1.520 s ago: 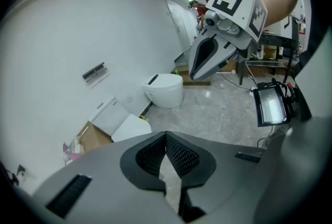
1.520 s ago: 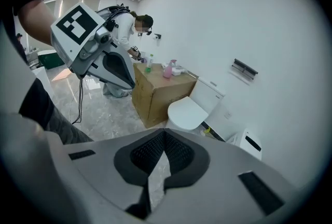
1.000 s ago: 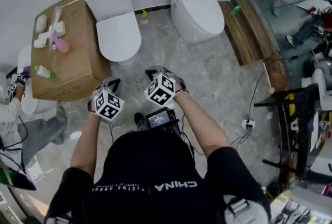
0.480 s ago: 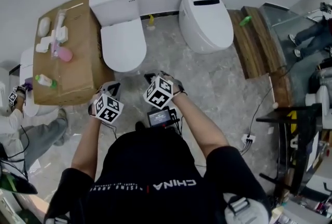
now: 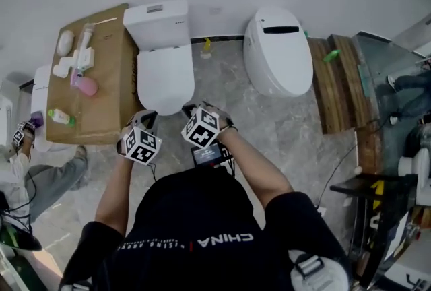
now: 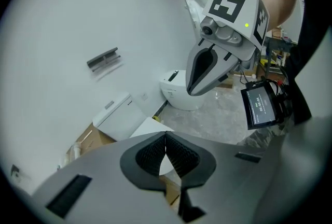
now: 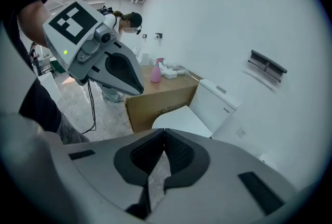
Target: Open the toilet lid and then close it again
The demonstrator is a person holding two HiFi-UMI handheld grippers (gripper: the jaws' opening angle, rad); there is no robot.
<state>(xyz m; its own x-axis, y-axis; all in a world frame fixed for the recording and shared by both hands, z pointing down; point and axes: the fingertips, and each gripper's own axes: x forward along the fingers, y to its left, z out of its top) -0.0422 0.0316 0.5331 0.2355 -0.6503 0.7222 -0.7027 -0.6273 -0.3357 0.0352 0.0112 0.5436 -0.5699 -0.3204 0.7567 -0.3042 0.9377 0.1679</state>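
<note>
Nothing of the task looks done yet: the toilet lid (image 5: 165,77) lies flat on its bowl beside the cardboard box (image 5: 111,98), just ahead of the left gripper (image 5: 147,117) and right gripper (image 5: 194,110), whose jaws are together and empty, leaving both steps, 1 lift and 1 lowering.

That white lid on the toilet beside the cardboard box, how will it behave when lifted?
The closed white toilet lid looks rigid, so probably stiff and fairly light. Its smooth surface may be slippery. It likely pivots at the white tank end, not lifting free.
</note>
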